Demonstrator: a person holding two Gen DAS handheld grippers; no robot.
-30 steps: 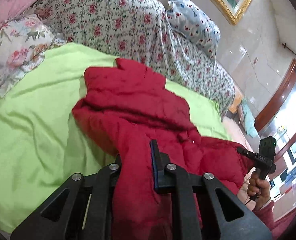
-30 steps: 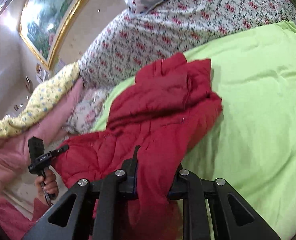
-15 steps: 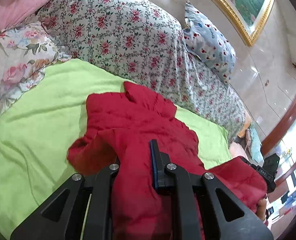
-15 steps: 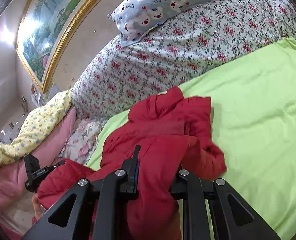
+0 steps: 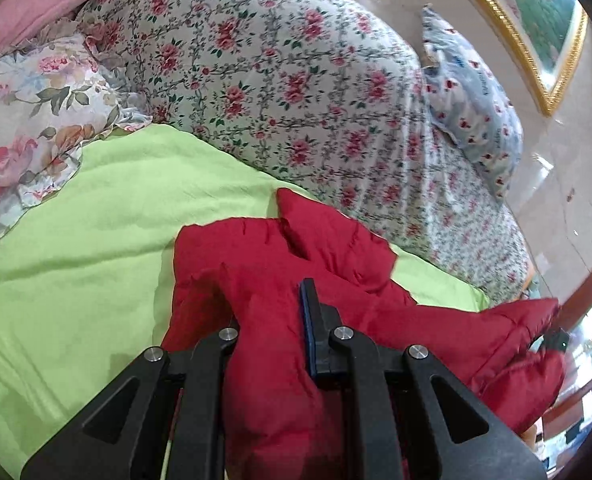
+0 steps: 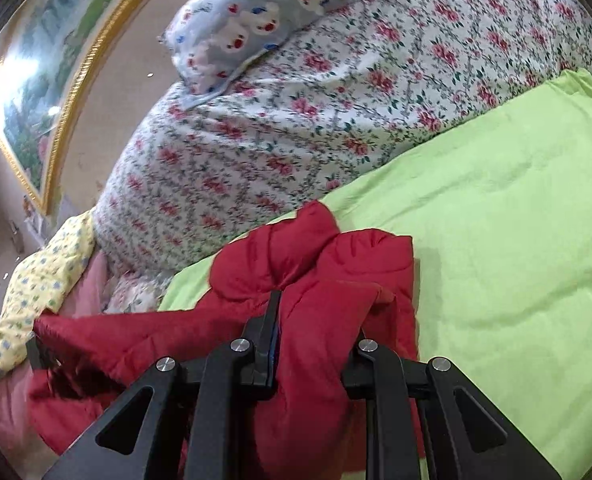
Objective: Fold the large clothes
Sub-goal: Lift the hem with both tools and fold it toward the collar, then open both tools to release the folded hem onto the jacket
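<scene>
While the red padded jacket point(image 5: 296, 264) is bunched on the green sheet point(image 5: 76, 248) near the bed's floral-quilt point(image 5: 296, 80) end, left hand-held gripper point(image 5: 272, 320) and right hand-held gripper point(image 6: 319, 320) each clamp a jacket edge. Judged mid-fold; next, lay held hem over collar, then release.

— Any legible lettering?
— Only faint blue script on the pale blue cartoon-print cotton pillow point(image 6: 280, 12), far above the claw; too blurred to read.
— Elsewhere?
— No readable text.
</scene>
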